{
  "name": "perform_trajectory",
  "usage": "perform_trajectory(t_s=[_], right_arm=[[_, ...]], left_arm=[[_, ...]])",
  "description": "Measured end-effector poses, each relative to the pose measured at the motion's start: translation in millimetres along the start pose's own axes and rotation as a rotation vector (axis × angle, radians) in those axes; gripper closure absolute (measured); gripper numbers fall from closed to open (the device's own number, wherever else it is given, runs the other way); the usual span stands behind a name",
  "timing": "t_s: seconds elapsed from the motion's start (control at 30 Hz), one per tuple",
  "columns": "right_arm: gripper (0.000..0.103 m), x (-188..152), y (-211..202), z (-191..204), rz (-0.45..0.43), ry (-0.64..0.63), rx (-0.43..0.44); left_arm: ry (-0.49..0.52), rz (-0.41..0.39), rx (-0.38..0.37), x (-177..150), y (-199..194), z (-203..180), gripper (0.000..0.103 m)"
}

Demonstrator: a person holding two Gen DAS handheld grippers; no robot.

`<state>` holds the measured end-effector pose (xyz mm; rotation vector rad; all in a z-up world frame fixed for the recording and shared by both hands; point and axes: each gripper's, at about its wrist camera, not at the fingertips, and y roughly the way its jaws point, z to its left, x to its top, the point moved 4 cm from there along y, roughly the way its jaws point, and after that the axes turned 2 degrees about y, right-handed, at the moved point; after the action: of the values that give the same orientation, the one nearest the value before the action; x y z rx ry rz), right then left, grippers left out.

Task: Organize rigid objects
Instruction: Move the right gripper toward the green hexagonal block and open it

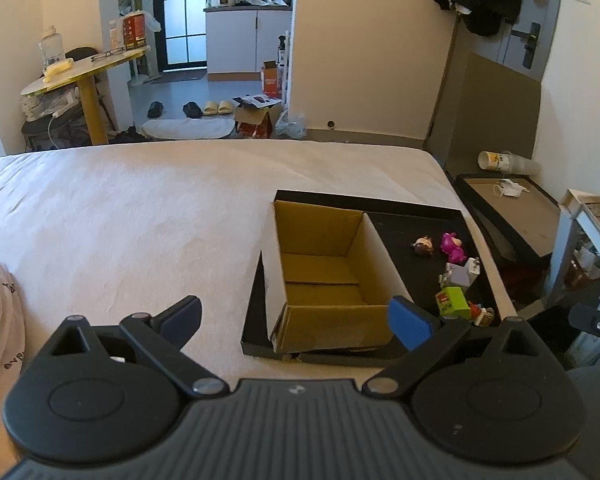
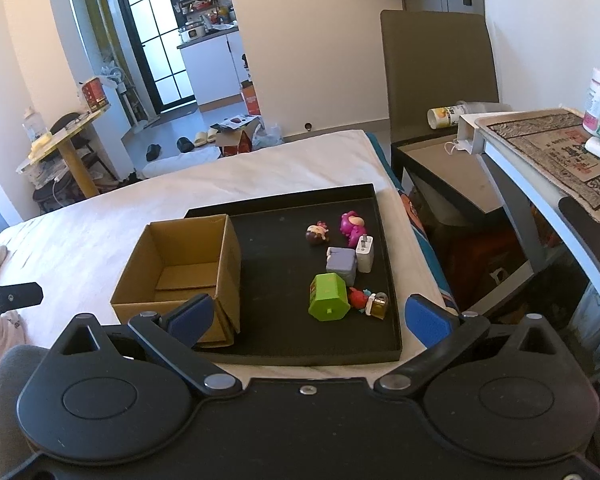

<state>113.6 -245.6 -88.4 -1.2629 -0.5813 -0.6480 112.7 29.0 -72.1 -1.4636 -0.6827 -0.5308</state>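
We find a black tray point(image 2: 384, 280) lying on the white-sheeted bed point(image 1: 140, 220), near its right edge. An open cardboard box point(image 2: 228, 248) stands upright in the left part of the tray; nothing shows on the part of its floor we can see.

On the tray's right side lie the small items, all outside the box: a brown-haired figurine point(image 2: 317, 234) and a magenta figurine point(image 2: 353, 224) farthest from us, just beside one another; a grey-lilac cube point(image 2: 341, 264) touching a white charger point(image 2: 365, 254); a green block point(image 2: 327, 297) nearest the front; and beside it a red toy point(image 2: 357, 298) and a small amber bottle point(image 2: 378, 305).

Our left tool point(image 1: 296, 320) hangs above the bed before the box, its blue-padded fingers spread wide, holding nothing. Our right tool point(image 2: 308, 318) hovers at the tray's near edge, likewise spread wide and holding nothing.

A second tray point(image 1: 512, 208) sits well apart, off the bed to the right.
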Motion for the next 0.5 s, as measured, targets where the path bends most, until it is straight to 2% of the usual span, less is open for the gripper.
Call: perform_trajectory(t_s=[0.5], right_arm=[[0.010,0.8,28.2,-16.9,0.001,0.041,0.007]], left_arm=[[-0.055,0.030,0.031,-1.9,43.4,6.6,0.006]])
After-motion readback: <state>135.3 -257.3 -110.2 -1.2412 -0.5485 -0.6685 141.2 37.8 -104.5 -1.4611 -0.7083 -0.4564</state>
